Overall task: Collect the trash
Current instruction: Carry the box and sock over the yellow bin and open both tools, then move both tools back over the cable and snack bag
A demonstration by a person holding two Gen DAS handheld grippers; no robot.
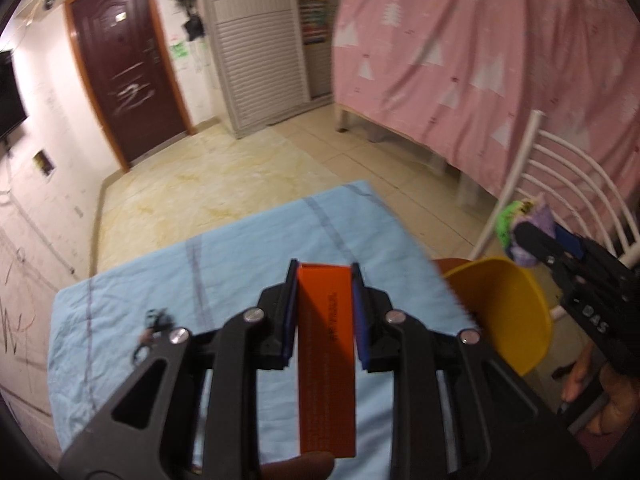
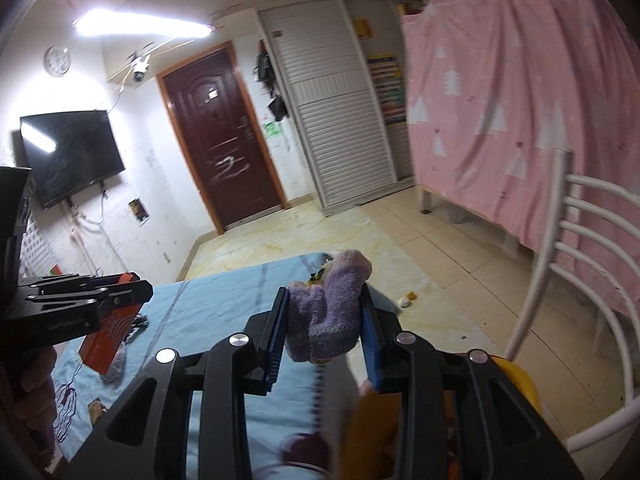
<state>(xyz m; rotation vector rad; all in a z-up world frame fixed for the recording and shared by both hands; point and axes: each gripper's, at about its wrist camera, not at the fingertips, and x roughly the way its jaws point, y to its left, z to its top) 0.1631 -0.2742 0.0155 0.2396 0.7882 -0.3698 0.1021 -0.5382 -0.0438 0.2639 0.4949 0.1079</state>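
Observation:
My left gripper [image 1: 325, 280] is shut on a flat orange box [image 1: 326, 344], held lengthwise between its blue pads above the light blue tablecloth [image 1: 224, 264]. The right wrist view shows that same orange box [image 2: 110, 332] at its left, in the left gripper [image 2: 132, 286]. My right gripper [image 2: 325, 296] is shut on a crumpled purple cloth [image 2: 326, 312] with a bit of green and yellow wrapper behind it. In the left wrist view the right gripper [image 1: 516, 236] hangs with the purple cloth [image 1: 524, 256] over the rim of a yellow bin [image 1: 508, 316].
Small dark scraps [image 1: 154, 324] lie on the tablecloth at the left. A white metal chair [image 2: 576, 248] stands to the right beside a pink curtain [image 2: 520, 112]. A small scrap [image 2: 407, 299] lies on the tiled floor. A brown door [image 2: 220, 140] and a TV [image 2: 70, 152] are on the far wall.

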